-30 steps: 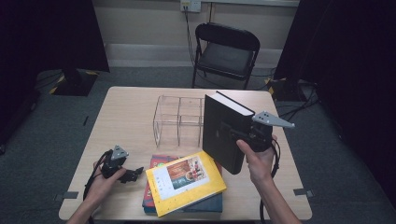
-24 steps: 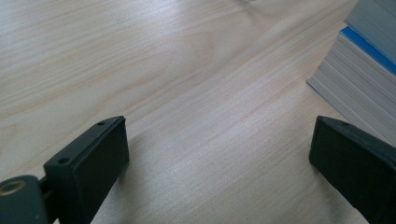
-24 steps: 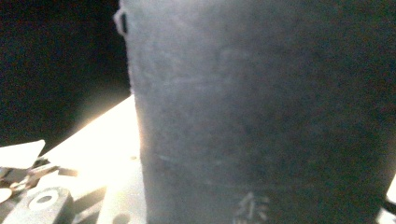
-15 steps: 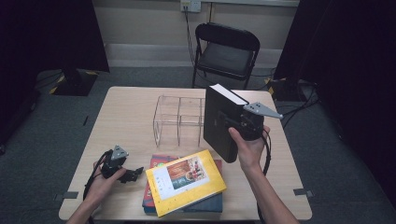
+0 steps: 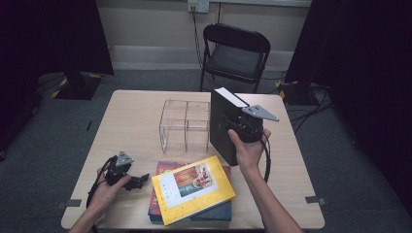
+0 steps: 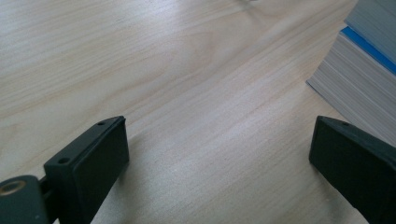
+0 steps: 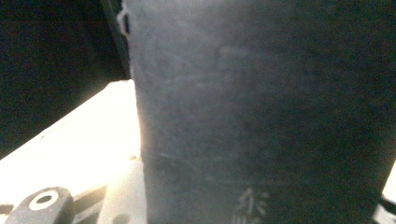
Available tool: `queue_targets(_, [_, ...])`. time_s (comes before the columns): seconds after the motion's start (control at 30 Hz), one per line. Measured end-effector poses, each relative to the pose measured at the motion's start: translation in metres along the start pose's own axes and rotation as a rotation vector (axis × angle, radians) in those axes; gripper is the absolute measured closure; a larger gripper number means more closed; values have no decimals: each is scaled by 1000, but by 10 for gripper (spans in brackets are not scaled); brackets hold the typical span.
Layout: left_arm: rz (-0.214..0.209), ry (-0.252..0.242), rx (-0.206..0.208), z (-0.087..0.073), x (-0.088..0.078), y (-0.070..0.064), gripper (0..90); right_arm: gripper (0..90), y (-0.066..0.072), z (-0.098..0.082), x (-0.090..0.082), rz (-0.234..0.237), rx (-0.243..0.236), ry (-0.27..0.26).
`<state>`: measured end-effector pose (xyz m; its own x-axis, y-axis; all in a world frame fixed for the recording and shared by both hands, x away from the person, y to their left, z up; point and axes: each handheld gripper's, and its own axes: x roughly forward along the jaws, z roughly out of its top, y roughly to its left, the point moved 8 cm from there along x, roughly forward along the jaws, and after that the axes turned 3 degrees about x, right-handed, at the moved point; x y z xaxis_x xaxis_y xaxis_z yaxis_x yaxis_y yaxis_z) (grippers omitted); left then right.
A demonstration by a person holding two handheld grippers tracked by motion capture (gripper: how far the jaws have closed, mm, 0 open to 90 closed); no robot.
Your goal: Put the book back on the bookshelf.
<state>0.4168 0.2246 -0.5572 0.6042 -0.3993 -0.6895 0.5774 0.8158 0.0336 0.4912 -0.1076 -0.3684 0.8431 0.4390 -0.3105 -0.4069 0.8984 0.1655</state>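
- The right gripper (image 5: 232,127) is clamped on a thick black book (image 5: 223,128), held upright in the air just beside the clear acrylic organizer (image 5: 185,124).
- The book looks heavy and stiff, with a smooth cover — I judge a grip across the spine, near the middle, is the safest.
- The organizer's compartments look empty; the book probably goes into one.
- The left gripper (image 5: 130,180) rests on the table (image 5: 131,111), jaws apart and holding nothing, near the stack of books (image 5: 192,191).
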Motion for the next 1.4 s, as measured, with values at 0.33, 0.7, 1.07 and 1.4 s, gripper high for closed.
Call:
queue_targets(0.33, [0, 0, 0, 0, 0, 0, 45, 530, -3, -1, 19, -58, 12, -2])
queue_targets(0.7, [0, 0, 0, 0, 0, 0, 45, 530, -4, 2, 34, -88, -11, -10])
queue_targets(1.07, [-1, -1, -1, 0, 0, 0, 45, 530, -7, -5, 50, -106, -34, -25])
queue_targets(1.4, [-1, -1, -1, 0, 0, 0, 45, 528, -12, -25, 56, -77, -13, -25])
